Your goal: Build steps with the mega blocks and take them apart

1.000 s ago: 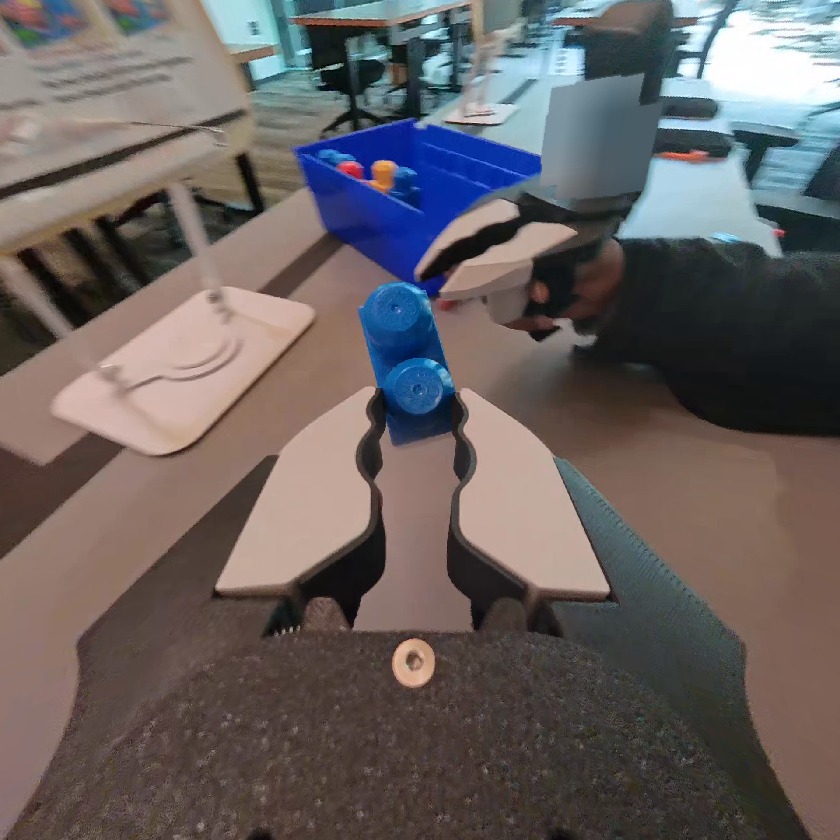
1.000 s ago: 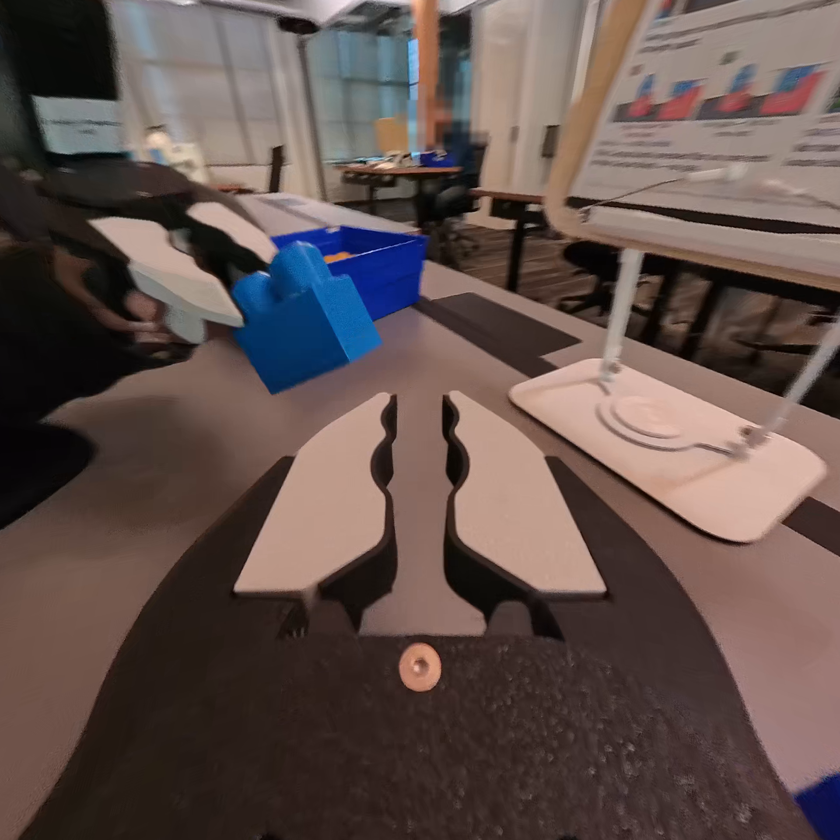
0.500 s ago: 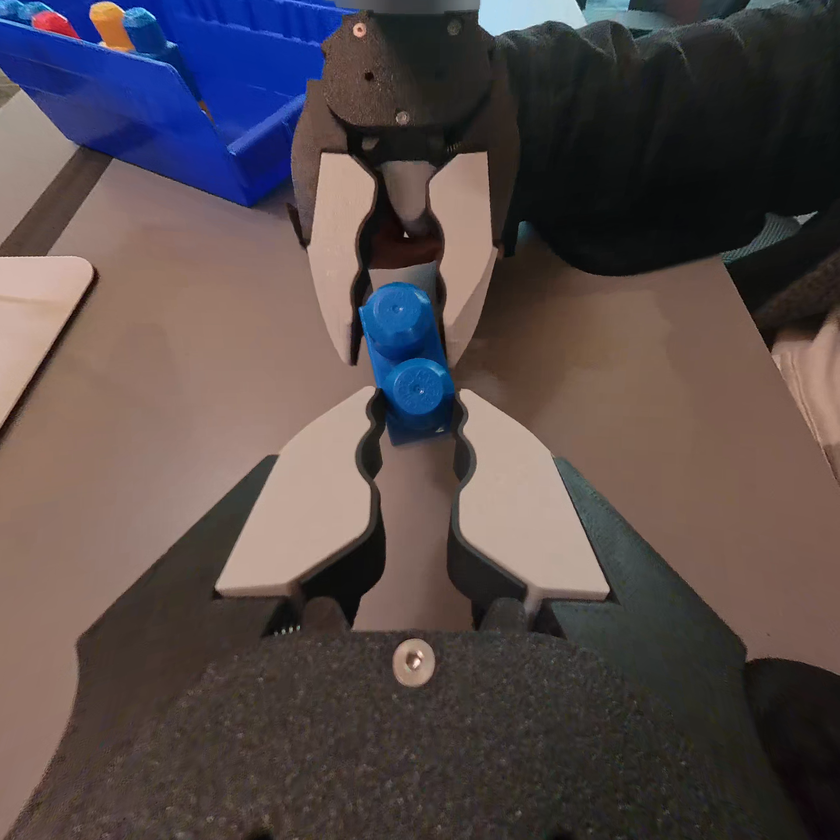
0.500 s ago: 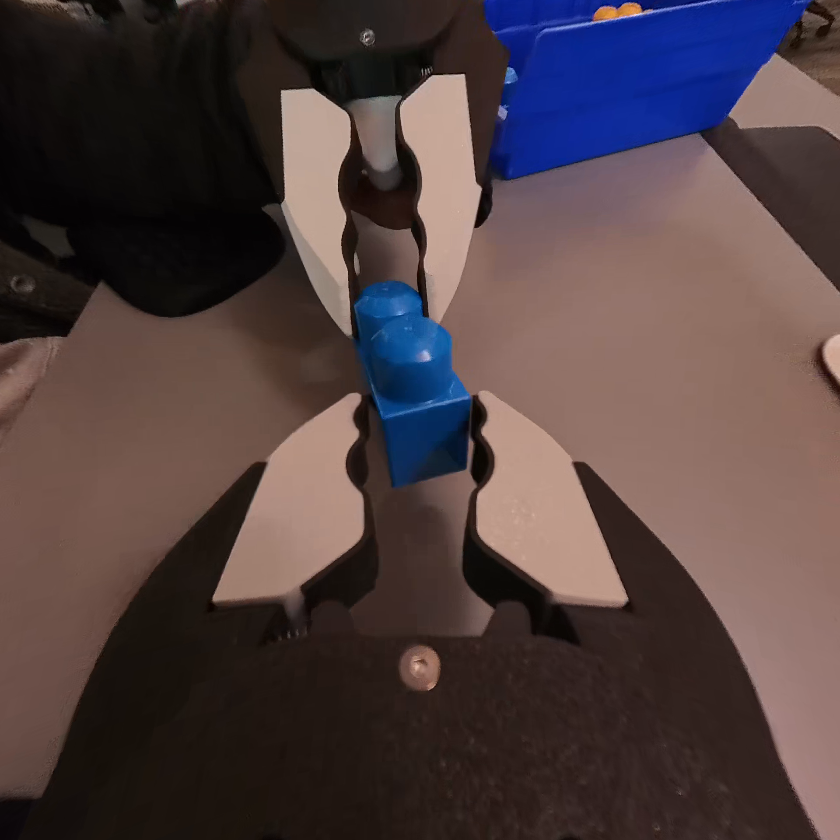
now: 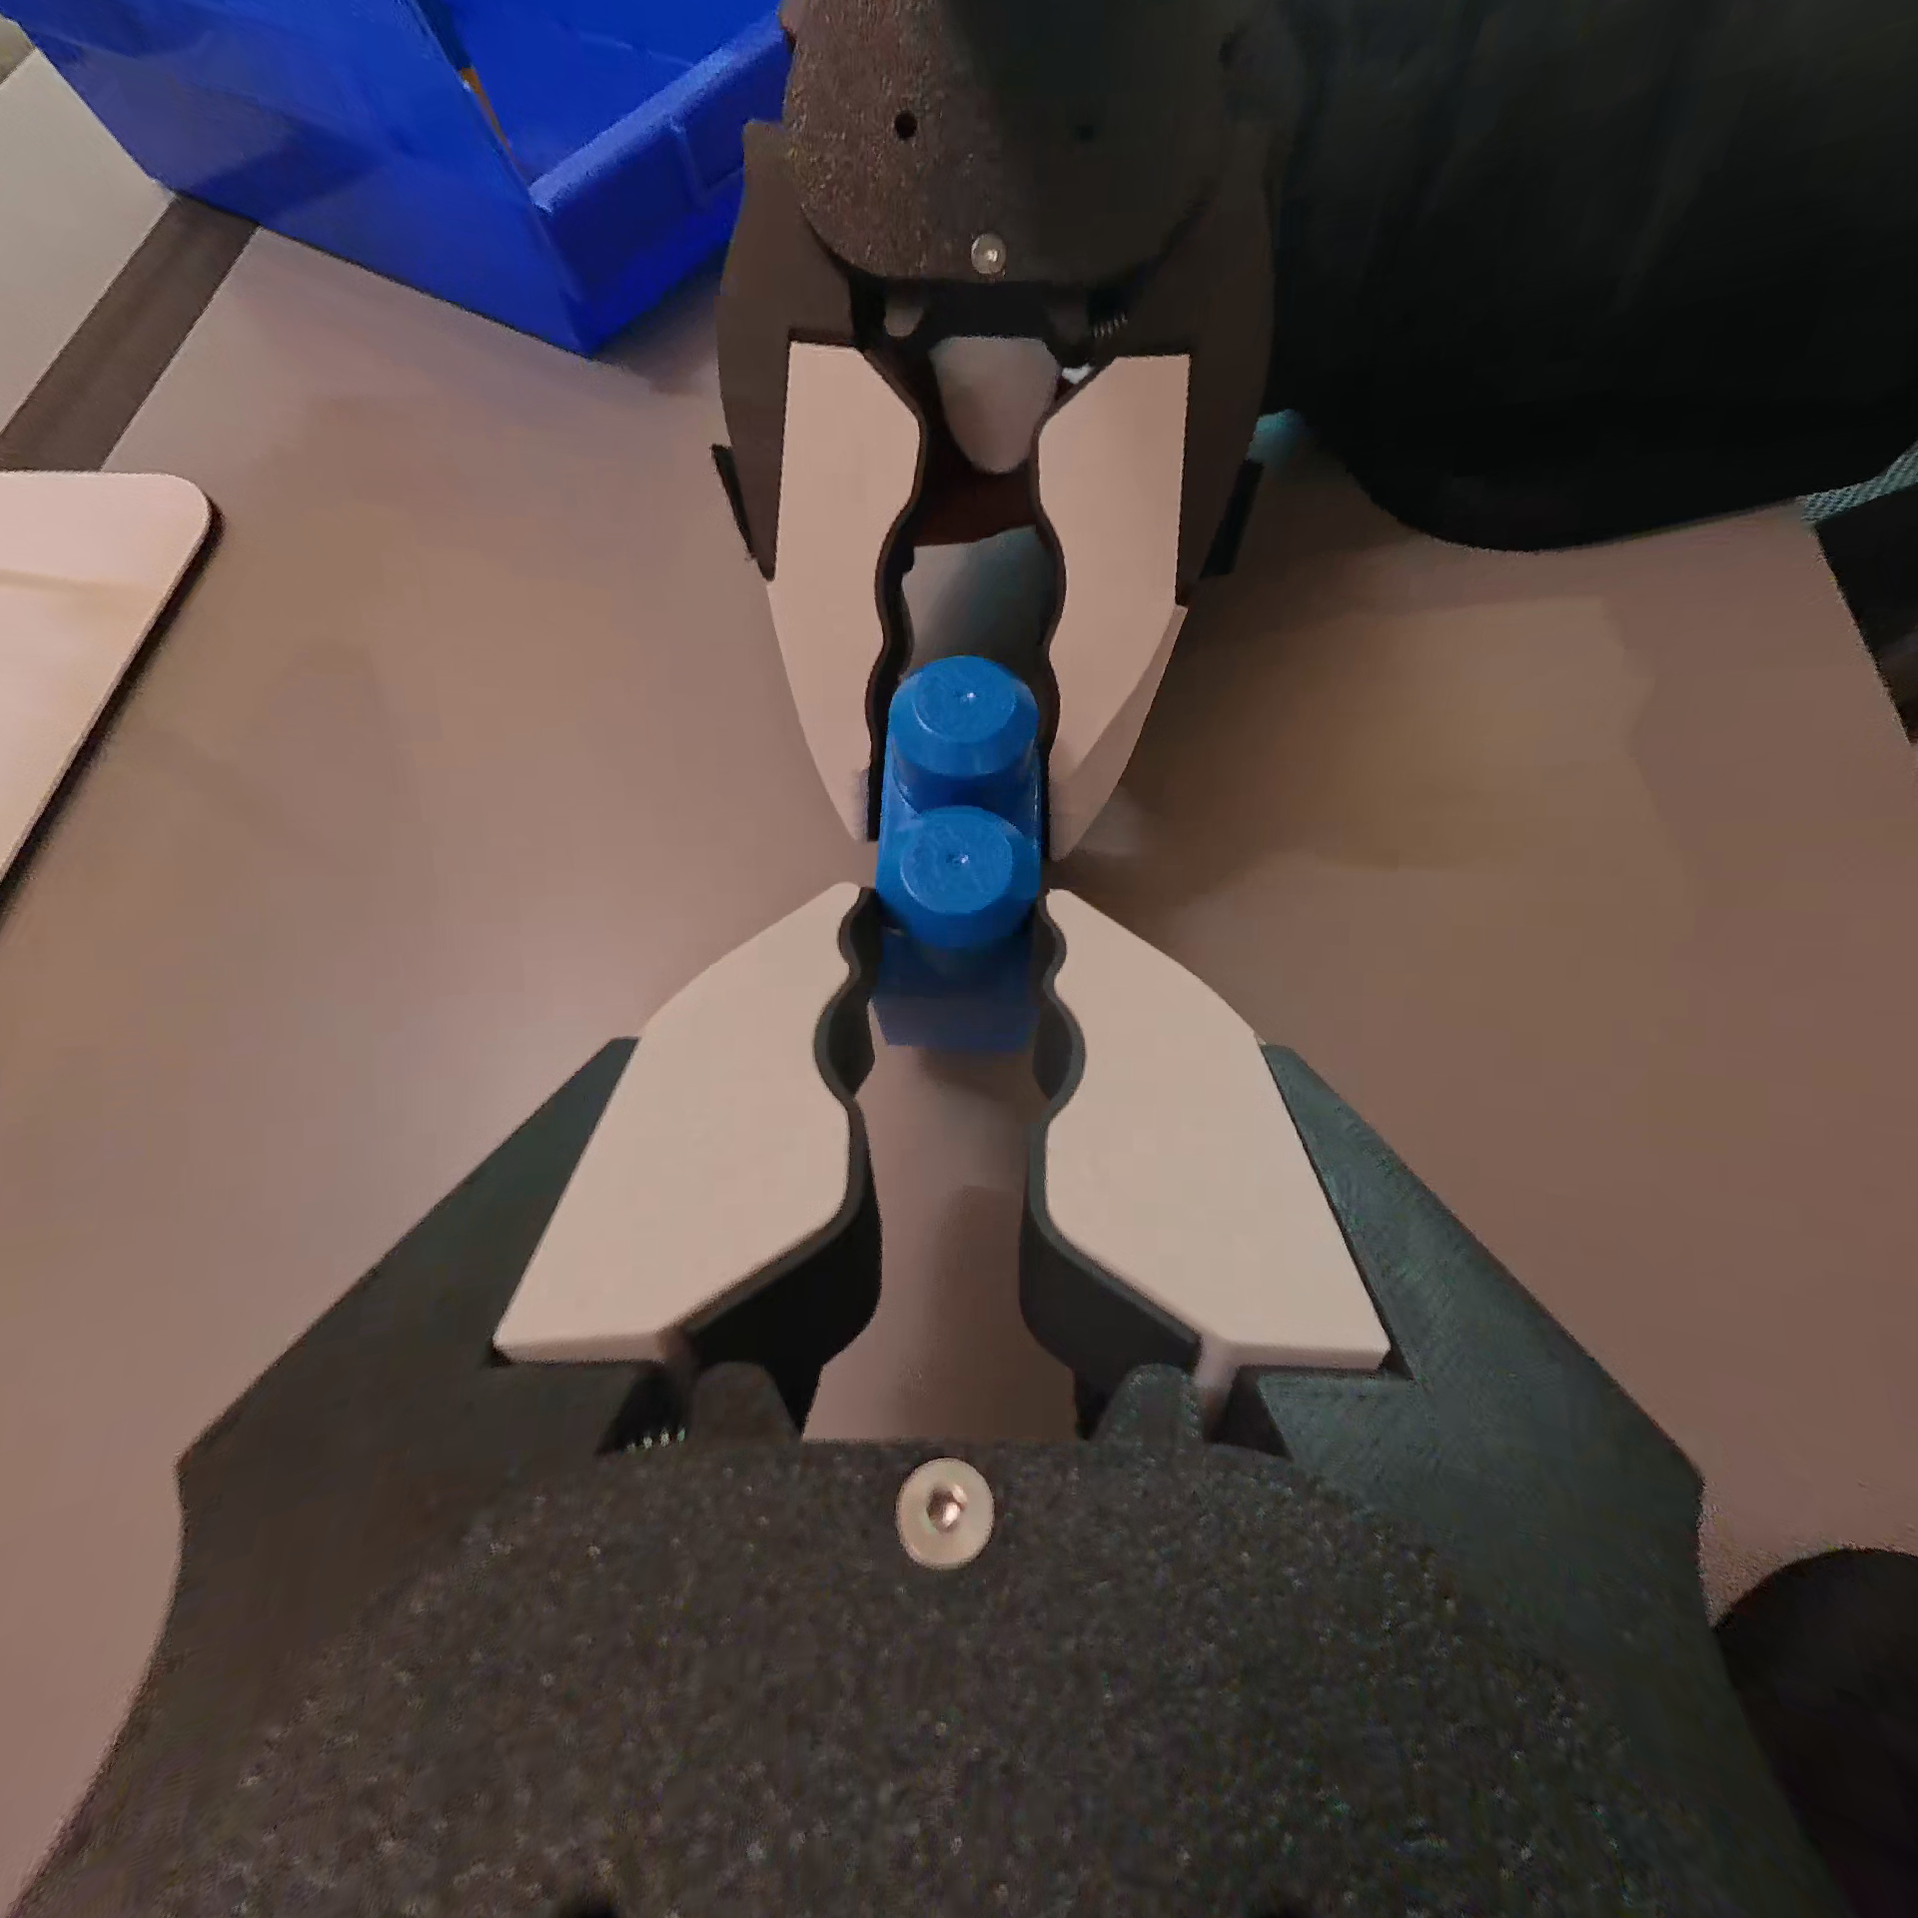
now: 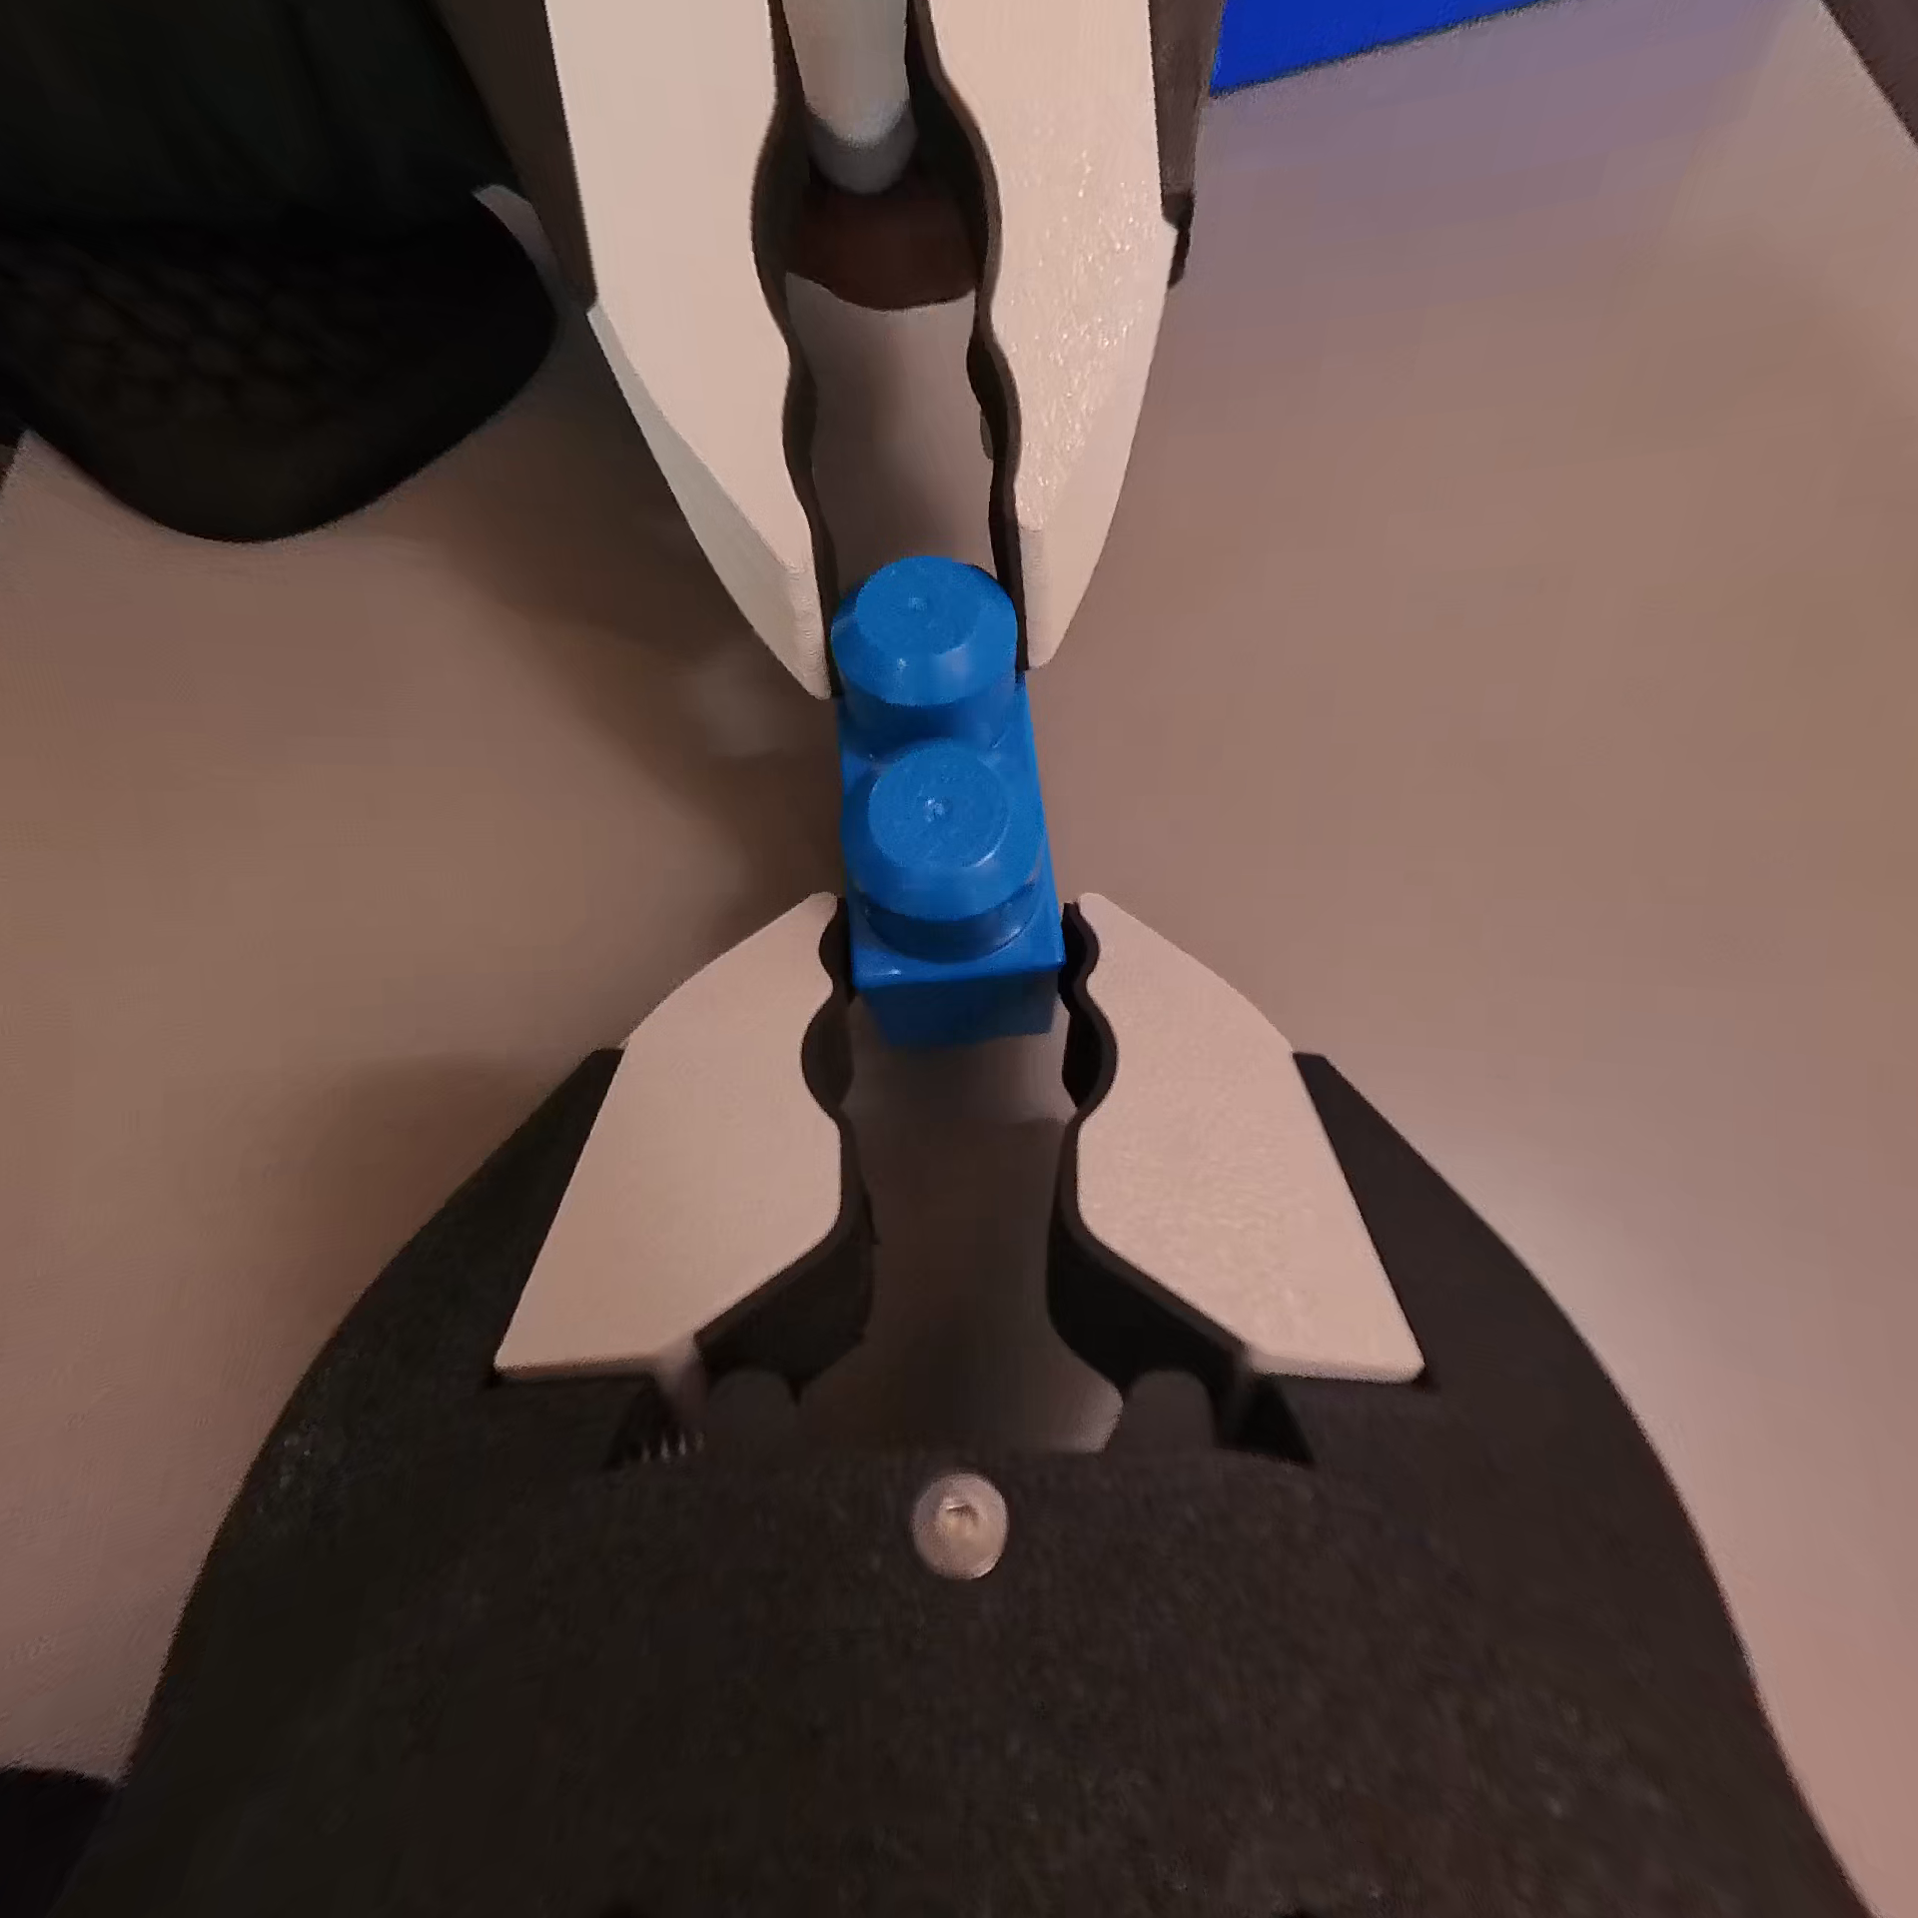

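A blue two-stud mega block (image 5: 960,820) is held studs up, low over the brown table (image 5: 415,830). My left gripper (image 5: 955,913) is shut on its near end in the left wrist view. My right gripper (image 5: 960,836) faces it from the far side, with its fingertips against the block's other end. In the right wrist view the block (image 6: 939,830) sits between my right gripper (image 6: 950,919), shut on its near end, and my left gripper (image 6: 924,664), whose tips flank the far stud. I cannot tell whether the block touches the table.
A blue bin (image 5: 415,156) stands at the back left, and a sliver of it shows in the right wrist view (image 6: 1349,42). A white stand base (image 5: 73,623) lies at the left edge. A person's dark sleeve (image 5: 1557,259) is behind the right gripper. Left and right tips are no more than a few centimetres apart.
The right gripper came in opposite the left one and closed on the block's free end. Both grippers now point down at the table, closer together.
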Available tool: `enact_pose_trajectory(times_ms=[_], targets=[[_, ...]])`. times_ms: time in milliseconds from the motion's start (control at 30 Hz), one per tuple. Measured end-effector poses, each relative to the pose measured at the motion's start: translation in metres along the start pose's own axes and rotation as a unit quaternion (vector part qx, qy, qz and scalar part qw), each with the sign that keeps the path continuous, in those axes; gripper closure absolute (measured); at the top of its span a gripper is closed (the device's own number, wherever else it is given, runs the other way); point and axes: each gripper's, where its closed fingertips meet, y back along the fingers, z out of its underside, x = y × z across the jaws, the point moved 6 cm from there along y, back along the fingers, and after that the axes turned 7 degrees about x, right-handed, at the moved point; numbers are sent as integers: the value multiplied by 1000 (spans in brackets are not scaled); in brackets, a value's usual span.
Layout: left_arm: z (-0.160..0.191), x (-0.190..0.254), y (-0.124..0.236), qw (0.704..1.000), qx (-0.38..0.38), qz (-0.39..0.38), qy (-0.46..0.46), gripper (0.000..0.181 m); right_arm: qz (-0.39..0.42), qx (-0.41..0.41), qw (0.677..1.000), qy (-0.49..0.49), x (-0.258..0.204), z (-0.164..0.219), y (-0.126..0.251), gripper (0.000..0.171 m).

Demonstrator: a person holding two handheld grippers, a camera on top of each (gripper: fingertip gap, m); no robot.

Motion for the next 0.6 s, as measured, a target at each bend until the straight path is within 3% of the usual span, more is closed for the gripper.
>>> enact_pose_trajectory(times_ms=[233, 433, 600], targets=[[9, -4, -10, 999, -19, -19, 17, 155, 16, -62, 998, -5, 2, 10, -3, 134], [9, -4, -9, 1000, -15, -15, 14, 155, 22, -64, 998, 7, 3, 11, -3, 134], [0, -4, 4, 1000, 13, -10, 9, 144, 14, -39, 999, -1, 3, 7, 3, 127]])
